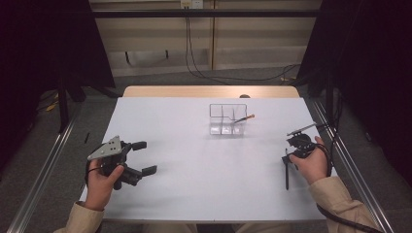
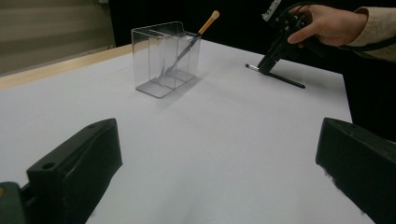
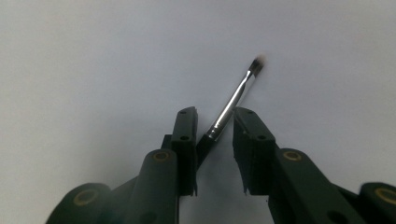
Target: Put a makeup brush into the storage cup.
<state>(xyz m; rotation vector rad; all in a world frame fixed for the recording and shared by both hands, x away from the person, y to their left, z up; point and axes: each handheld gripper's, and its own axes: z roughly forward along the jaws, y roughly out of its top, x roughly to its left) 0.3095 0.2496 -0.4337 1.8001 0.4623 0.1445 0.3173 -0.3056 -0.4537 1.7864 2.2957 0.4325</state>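
**Black brush between the tongs**

Black brush (image 3: 232, 105) lies on the white counter (image 1: 204, 174) at four o'clock. Right tongs (image 3: 215, 126) are nearly closed around it, pads not yet squeezing. Left tongs (image 2: 215, 154) wait wide open, empty. Thin handle could slip and roll away.

Left hand-held gripper (image 2: 219, 172) hovering wide open over the white worktop (image 2: 224, 130)

A clear plastic compartment box (image 2: 164, 58) is holding a tan-tipped brush (image 2: 196, 37); the right hand-held gripper (image 2: 270, 63) is touching a slim black brush (image 2: 280, 77).

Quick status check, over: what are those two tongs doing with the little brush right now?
Left tongs open, idle. Right tongs straddling thin brush on white table, gap still showing. Clear organizer holds another brush. Nothing in the way.
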